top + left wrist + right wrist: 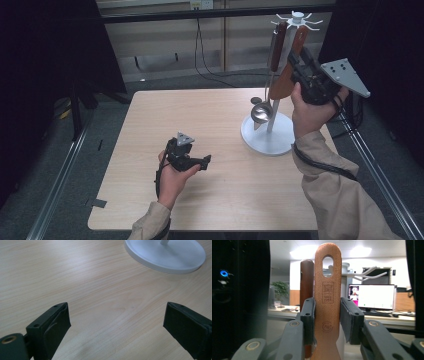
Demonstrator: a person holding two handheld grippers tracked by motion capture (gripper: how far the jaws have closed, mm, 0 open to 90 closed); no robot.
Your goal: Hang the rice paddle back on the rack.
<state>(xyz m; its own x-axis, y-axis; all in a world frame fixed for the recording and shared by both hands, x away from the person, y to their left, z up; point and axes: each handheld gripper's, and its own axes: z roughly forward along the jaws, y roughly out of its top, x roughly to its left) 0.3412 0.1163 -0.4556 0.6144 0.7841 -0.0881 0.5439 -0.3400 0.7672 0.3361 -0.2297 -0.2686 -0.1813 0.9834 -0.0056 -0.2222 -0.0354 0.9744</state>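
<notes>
The right tool (299,61) was clamped on the handle of a wooden spatula (327,302), its pads pressed against both flat edges, up beside the top of the white utensil stand (267,134). A dark-handled metal ladle (261,111) hung from the stand just left of the spatula, its bowl low over the stand's round base. Well to the left of the stand, the left tool (117,322) hovered low over the tabletop (210,120), jaws spread wide and holding nothing.
</notes>
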